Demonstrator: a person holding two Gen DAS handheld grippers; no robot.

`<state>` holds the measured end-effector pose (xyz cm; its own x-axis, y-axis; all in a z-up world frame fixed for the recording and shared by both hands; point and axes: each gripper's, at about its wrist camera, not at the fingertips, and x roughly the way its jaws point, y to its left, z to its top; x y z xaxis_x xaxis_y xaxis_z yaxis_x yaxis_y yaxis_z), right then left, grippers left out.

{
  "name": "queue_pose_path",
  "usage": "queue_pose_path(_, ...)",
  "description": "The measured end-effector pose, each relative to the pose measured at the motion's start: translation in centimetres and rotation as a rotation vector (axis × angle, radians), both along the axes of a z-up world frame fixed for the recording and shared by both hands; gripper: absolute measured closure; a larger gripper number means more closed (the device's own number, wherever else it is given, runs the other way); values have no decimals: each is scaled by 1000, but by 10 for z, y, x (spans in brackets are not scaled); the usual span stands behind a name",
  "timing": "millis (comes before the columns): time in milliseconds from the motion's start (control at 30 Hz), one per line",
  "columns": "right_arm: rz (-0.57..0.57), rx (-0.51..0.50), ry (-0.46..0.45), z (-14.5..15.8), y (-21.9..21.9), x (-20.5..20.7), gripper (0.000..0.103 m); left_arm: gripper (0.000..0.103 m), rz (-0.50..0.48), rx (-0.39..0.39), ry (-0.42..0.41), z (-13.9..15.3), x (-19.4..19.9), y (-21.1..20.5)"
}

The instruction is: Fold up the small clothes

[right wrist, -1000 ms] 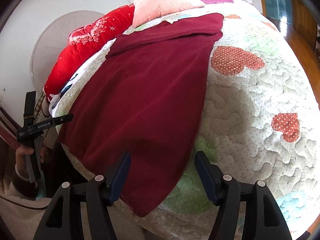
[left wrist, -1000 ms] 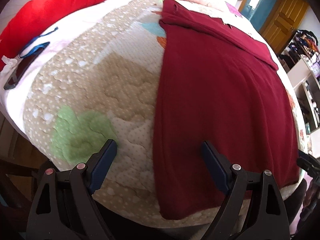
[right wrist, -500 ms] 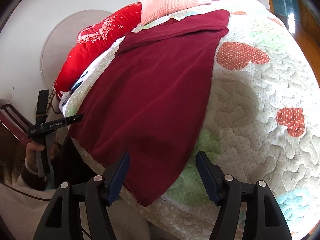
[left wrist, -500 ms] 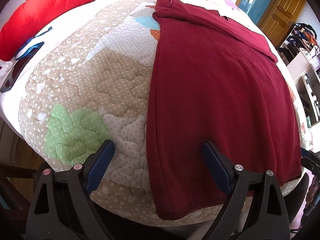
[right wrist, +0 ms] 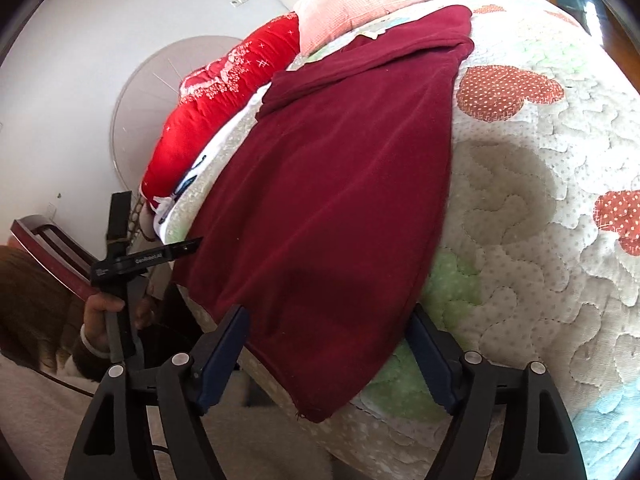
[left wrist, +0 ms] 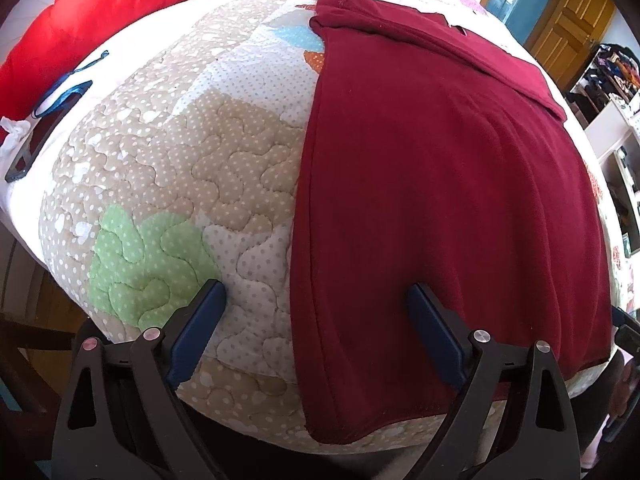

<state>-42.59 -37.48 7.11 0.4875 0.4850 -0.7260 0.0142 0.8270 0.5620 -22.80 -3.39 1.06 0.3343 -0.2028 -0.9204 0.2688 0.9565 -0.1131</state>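
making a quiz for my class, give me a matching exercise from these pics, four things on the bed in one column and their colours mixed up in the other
Things:
1. garment
2. pillow
3. duvet
4. heart patch

Colours:
A. bright red with white pattern
B. pale pink
C. orange-red with white dots
D. dark maroon

Pairs: 1-D, 2-B, 3-A, 4-C

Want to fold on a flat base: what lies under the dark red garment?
The dark red garment lies on the patchwork quilt, with heart patches showing beside it. What the quilt looks like beneath the cloth is covered.
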Motion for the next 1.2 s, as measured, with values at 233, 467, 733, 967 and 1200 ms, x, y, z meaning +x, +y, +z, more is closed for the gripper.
queue_pose_path(233,3,27,-13,1,-2,-3,25,10,7,-2,2,-1,-2,-1)
queue_pose_path(467,35,60,-59,-6,5,4,41,19,-41,-38,2,1,-8,2)
queue_pose_path(733,53,209,-108,-4,8,39,91,95,-93,-175,70,20,5,15)
queue_pose_path(967,40,272,-309,57,-17,81,91,96,-115,-323,34,60,50,3)
queue_pose_path(1200,-62,217,-365,77,-62,166,91,96,-97,-390,-99,105,153,-32)
